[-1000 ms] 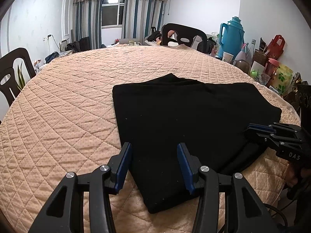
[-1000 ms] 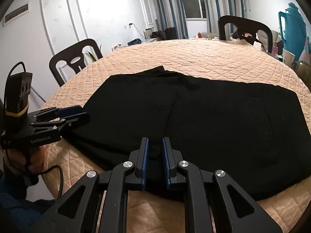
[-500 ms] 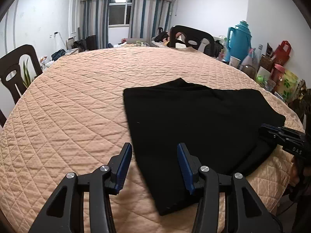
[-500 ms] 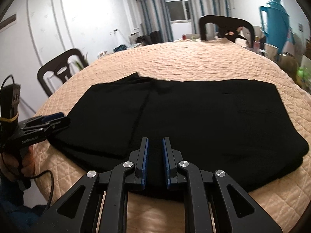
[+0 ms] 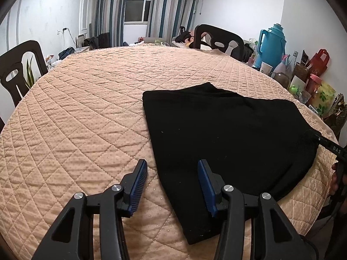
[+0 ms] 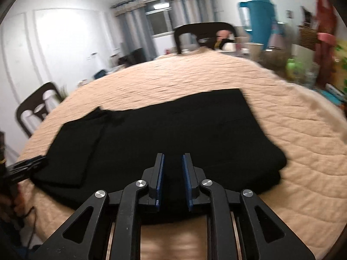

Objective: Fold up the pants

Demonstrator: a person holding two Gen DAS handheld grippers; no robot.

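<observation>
A: What did the left gripper (image 5: pixel 171 184) do?
B: Its blue pads were wide apart and held nothing, above the near left edge of the black pants (image 5: pixel 227 134).
A: Where were the pants?
B: Folded flat on the quilted table (image 5: pixel 86 108).
A: And the right gripper (image 6: pixel 172 182)?
B: Its pads had only a small gap, low over the pants' near edge. I couldn't tell if it pinched cloth.

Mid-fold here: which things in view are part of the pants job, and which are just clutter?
Job:
black pants, folded on the quilted table cover
left hand-held gripper, open
right hand-held gripper, narrow gap, pants between the pads

Just lying about:
teal thermos
red bag
paper cup
chairs
</observation>
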